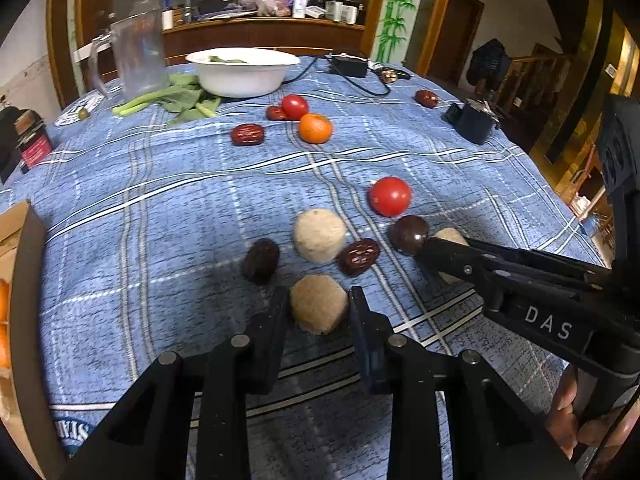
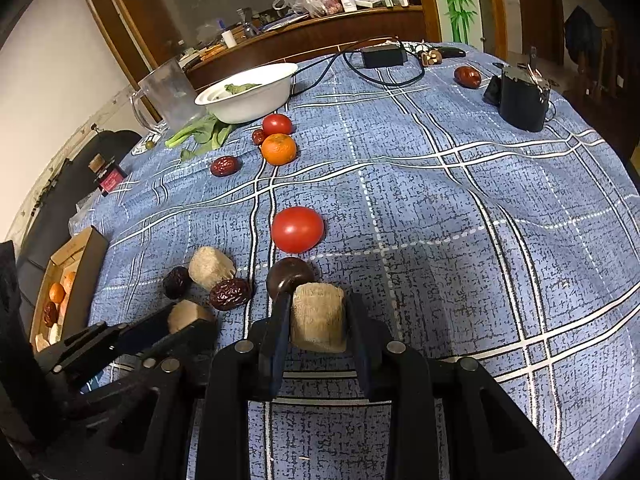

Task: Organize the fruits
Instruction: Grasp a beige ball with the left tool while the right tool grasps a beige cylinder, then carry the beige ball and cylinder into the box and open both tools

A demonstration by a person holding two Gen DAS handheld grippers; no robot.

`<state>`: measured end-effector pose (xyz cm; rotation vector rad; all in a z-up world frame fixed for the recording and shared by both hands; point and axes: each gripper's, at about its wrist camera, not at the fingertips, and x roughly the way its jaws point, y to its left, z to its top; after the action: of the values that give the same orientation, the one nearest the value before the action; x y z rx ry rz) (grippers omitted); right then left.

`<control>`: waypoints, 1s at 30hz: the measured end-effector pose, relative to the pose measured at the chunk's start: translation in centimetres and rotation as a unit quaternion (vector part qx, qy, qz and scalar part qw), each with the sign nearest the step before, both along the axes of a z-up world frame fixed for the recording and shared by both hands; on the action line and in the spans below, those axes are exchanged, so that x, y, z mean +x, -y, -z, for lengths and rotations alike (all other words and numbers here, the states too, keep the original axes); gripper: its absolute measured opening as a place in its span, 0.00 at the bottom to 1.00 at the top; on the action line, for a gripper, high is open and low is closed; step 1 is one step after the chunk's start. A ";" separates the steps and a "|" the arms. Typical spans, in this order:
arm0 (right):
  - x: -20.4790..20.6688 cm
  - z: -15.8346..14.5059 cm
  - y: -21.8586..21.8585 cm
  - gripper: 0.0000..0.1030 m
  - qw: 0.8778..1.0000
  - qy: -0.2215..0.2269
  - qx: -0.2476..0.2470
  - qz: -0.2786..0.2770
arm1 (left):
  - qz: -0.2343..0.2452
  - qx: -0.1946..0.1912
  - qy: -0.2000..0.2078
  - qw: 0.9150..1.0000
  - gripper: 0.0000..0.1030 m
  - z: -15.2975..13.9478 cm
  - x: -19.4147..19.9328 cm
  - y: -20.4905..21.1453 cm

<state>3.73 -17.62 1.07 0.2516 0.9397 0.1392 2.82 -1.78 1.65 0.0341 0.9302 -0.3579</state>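
Both grippers slant steeply down toward the blue plaid tablecloth (image 2: 460, 208), side by side. The left gripper (image 1: 319, 304) has its black fingers pressed against the flanks of a tan, fibrous chunk (image 1: 319, 309) — blunt and roughly cylindrical, resting on the cloth. The right gripper (image 2: 318, 316) is likewise clamped on a second tan chunk (image 2: 319, 316), a stubby cylinder with a frayed, stringy top; its left finger touches a glossy dark round fruit (image 2: 289, 276) just beyond. A hand (image 1: 576, 420) grips the right tool's handle at the lower right of the left wrist view.

Near the chunks lie a third tan piece (image 1: 319, 235), a wrinkled red jujube (image 1: 359, 256), a matte dark fruit (image 1: 261, 260) and a smooth red tomato (image 1: 390, 196). Farther off sits an orange mandarin (image 1: 315, 128). A cardboard box (image 2: 86, 264) at the left edge holds fruit.
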 end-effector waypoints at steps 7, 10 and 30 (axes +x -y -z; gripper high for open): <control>-0.2 0.0 -0.3 0.28 1.000 0.007 -0.011 0.002 | -0.032 -0.025 -0.006 0.999 0.28 -1.4 -1.5 -2.6; -0.4 0.0 -0.4 0.28 1.000 0.011 -0.014 0.005 | -0.049 -0.038 0.004 0.998 0.28 -2.5 -3.2 -4.3; -7.8 -3.3 -6.2 0.29 0.998 0.047 0.012 -0.035 | -0.152 -0.079 0.052 0.984 0.28 -5.9 -11.7 -16.0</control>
<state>-4.05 -11.37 4.38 0.2328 0.8548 0.2251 -8.92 14.20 7.50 -0.2295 0.7863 -0.1439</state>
